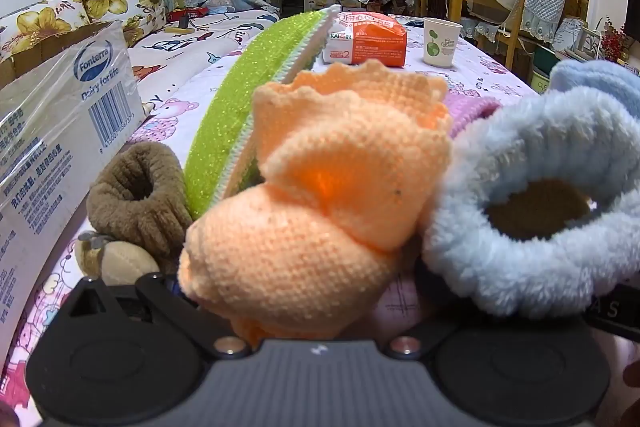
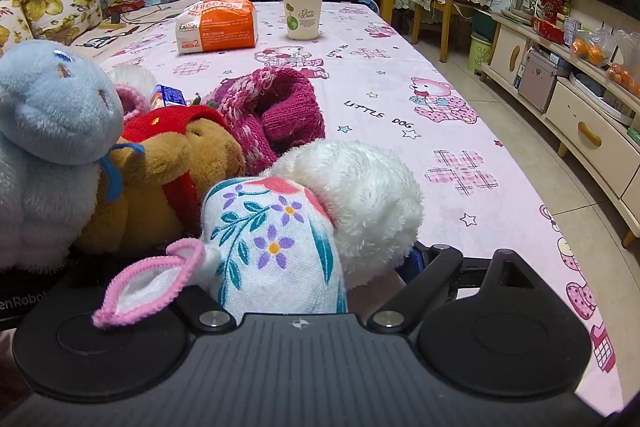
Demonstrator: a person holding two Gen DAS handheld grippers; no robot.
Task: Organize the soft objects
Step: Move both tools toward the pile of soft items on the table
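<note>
Am holding orange knit sock [image 1: 320, 195] mid-frame in left claw [image 1: 304, 291], seemingly clamped on it; right claw [image 2: 288, 267] gripping floral white plush [image 2: 280, 235] at lower centre. Judging step: carrying both to pile on counter [image 2: 400, 87]. Next: placing beside blue plush [image 2: 48, 131].

Orange knit bootie [image 1: 320, 195], pale blue scrunchie [image 1: 536, 211], floral white toy [image 2: 280, 239].

Pink cartoon-print tablecloth [image 2: 400, 75] under plush toys [image 2: 160, 179], knit booties [image 1: 340, 195], tissue pack [image 2: 218, 25], paper cup [image 2: 302, 15].
</note>
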